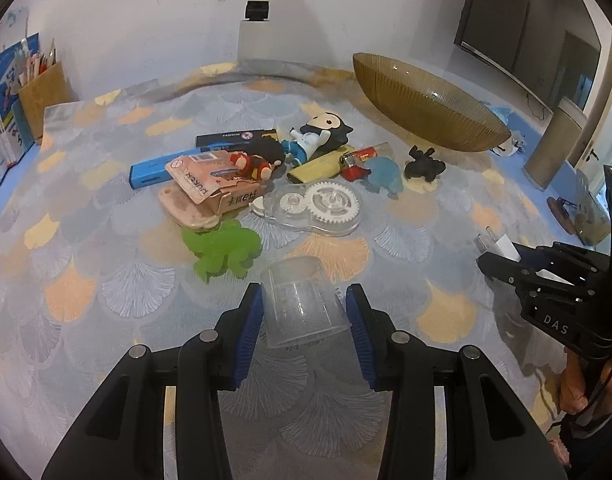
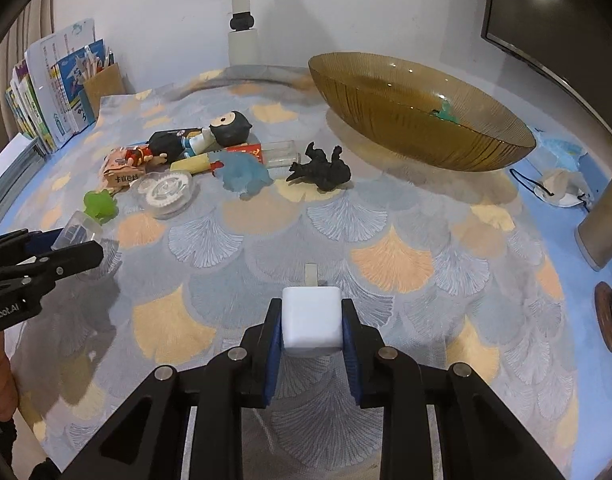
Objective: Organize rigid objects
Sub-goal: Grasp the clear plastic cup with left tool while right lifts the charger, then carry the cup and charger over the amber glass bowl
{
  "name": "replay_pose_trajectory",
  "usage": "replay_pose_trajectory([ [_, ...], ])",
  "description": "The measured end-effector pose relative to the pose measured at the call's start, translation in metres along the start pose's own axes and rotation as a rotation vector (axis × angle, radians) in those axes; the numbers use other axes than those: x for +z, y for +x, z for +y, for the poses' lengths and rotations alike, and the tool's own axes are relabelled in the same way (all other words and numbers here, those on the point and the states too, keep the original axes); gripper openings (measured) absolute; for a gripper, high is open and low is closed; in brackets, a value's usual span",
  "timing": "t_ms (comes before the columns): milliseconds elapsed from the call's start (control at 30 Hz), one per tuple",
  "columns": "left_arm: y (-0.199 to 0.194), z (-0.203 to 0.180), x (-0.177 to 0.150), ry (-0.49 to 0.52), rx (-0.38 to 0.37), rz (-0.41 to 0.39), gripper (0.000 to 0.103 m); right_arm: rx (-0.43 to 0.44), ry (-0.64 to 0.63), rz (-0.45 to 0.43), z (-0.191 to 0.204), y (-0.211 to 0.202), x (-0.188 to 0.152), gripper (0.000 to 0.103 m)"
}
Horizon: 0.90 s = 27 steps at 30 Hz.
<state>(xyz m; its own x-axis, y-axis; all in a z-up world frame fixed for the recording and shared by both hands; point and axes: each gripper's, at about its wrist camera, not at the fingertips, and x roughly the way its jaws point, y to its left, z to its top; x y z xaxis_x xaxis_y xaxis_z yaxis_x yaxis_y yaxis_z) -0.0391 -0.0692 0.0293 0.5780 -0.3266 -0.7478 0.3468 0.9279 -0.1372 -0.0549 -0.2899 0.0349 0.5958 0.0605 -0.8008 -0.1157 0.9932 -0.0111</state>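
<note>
"What do you look like?"

"My left gripper point(image 1: 303, 320) and right gripper point(image 2: 312, 326) are black angular linkages with blue ribbed pads point(image 1: 249, 336), round silver screws and white lettering; bare skin shows beneath each."

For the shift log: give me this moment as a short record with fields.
left claw: shut on clear measuring cup
right claw: shut on white plug adapter
amber glass bowl: far right of the table, small teal item inside
loose pile: green frog toy, gear case, black dragon figure
surface: fan-pattern tablecloth
</note>
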Motion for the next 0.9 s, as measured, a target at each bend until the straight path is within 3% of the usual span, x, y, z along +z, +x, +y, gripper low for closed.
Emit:
replay_pose_trajectory([
  [667, -0.005, -0.002, -0.002, 0.004, 0.027, -0.031, 0.039, 0.067, 0.048, -0.035, -0.010, -0.007, -0.001, 0.026],
  [900, -0.024, -0.012, 0.024, 0.042, -0.008, -0.075, 0.039, 0.147, 0.163, -0.066, -0.036, -0.023, 0.001, 0.026],
])
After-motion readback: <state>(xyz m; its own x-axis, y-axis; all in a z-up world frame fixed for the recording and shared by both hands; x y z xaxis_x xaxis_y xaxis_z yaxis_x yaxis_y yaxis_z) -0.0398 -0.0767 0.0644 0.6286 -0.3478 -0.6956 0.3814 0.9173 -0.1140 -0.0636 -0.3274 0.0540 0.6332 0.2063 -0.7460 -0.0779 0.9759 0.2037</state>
